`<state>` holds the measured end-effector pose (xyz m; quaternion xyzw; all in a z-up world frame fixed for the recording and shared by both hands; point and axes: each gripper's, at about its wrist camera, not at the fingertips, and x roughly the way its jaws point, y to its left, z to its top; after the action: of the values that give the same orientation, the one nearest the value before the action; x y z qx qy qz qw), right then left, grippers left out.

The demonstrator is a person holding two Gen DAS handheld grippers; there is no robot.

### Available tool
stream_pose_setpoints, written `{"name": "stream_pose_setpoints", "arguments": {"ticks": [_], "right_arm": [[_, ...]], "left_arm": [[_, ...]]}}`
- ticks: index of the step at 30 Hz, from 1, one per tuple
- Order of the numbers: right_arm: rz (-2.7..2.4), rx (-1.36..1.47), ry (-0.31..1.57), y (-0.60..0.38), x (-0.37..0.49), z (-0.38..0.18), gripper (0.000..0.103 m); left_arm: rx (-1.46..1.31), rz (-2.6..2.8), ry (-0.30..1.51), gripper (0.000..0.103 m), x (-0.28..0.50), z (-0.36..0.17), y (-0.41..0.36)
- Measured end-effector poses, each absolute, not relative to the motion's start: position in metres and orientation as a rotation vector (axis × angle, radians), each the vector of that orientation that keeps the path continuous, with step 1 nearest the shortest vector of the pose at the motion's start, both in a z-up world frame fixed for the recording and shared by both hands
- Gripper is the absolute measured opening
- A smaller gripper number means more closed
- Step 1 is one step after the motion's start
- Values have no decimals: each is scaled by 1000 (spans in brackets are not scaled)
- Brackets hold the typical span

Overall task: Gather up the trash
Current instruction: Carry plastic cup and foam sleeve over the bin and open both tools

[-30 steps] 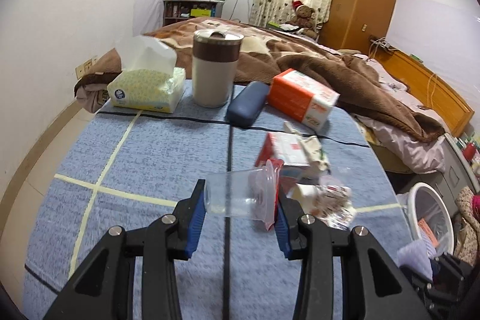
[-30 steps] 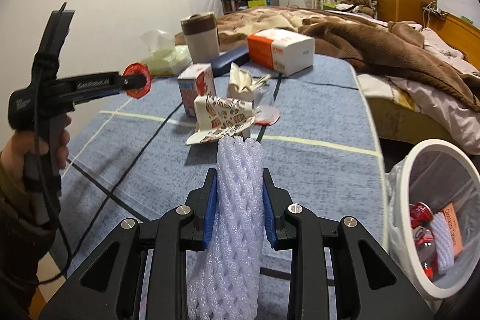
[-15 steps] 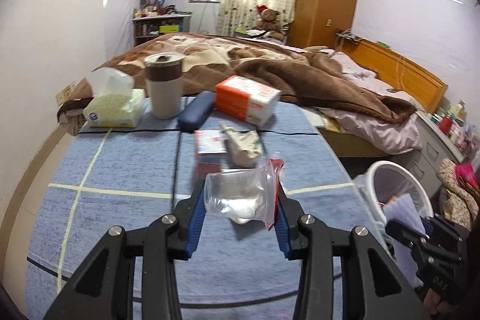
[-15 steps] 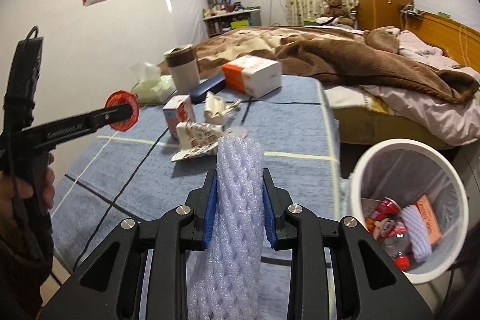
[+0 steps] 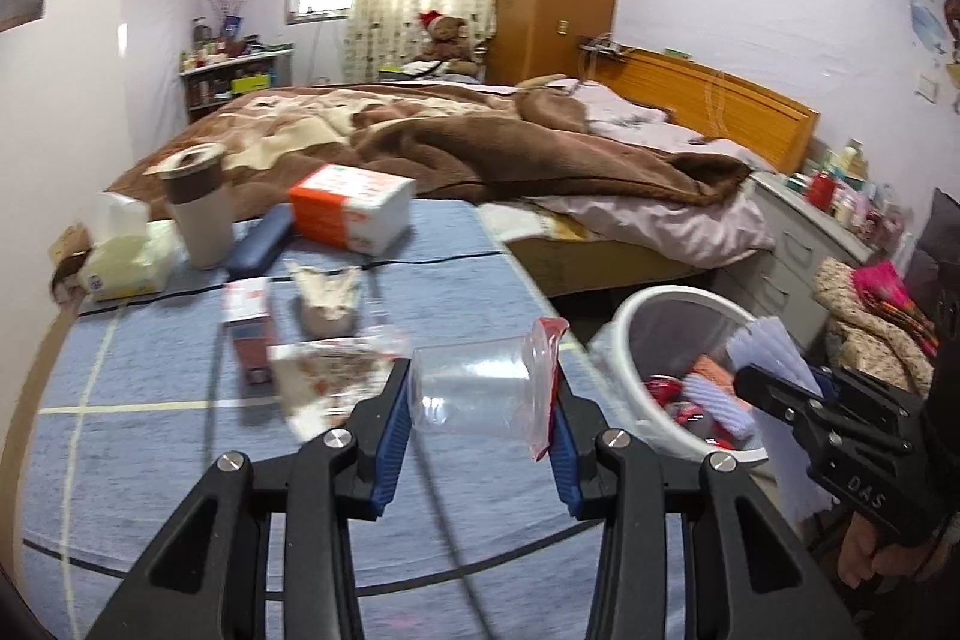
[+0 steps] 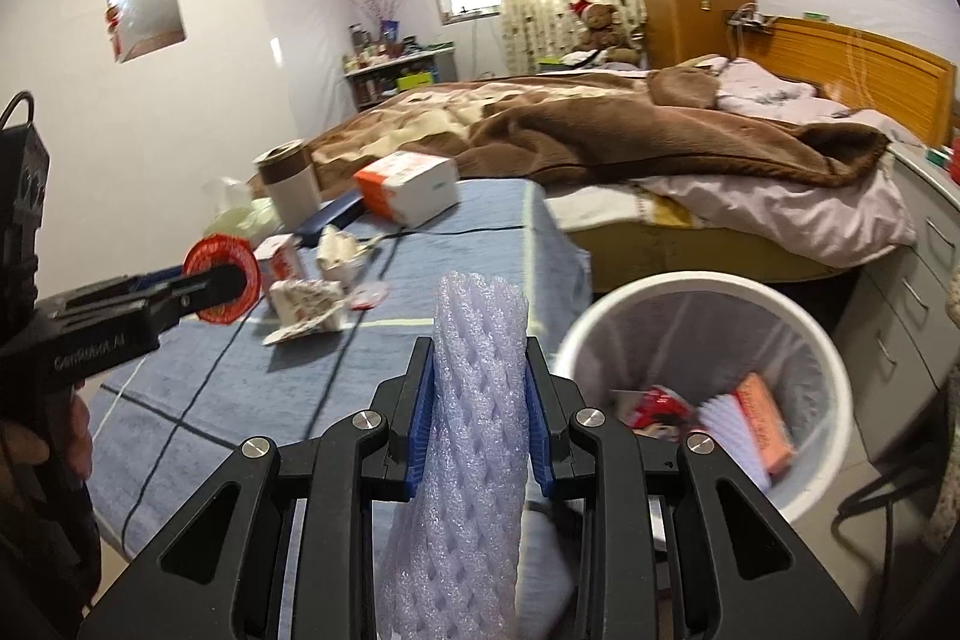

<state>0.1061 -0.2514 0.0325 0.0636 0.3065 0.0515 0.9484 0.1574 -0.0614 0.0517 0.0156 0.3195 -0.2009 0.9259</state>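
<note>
Two grippers are clenched on trash. A clear plastic cup (image 5: 474, 388) with a red-printed rim is clamped sideways between the left gripper (image 5: 480, 424) fingers, above the counter (image 5: 150, 436) edge near the white waste bin (image 6: 708, 292). White foam netting (image 6: 474, 400) is gripped upright by the right gripper (image 6: 477, 388), beside that bin. "DAS" is read on the right gripper's body; other labels are blurred.

The right hand-held gripper (image 5: 774, 388) body reads "DAS".
</note>
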Motion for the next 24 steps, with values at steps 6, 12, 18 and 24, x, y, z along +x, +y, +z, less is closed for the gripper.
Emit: {"name": "stream_pose_setpoints", "arguments": {"ticks": [6,12,18,24], "right_arm": [[28,147,614,-282,101,35,28],[-24,165,617,-311,99,35,28],[-60,213,645,-343,104,27,28],[-76,277,703,-372,113,9,28]], "left_arm": [[71,-487,656,42,154,51,-105],[91,-553,666,42,156,50,-143],[98,-627,689,42,156,41,-178],[148,-666,712,42,155,26,-214]]}}
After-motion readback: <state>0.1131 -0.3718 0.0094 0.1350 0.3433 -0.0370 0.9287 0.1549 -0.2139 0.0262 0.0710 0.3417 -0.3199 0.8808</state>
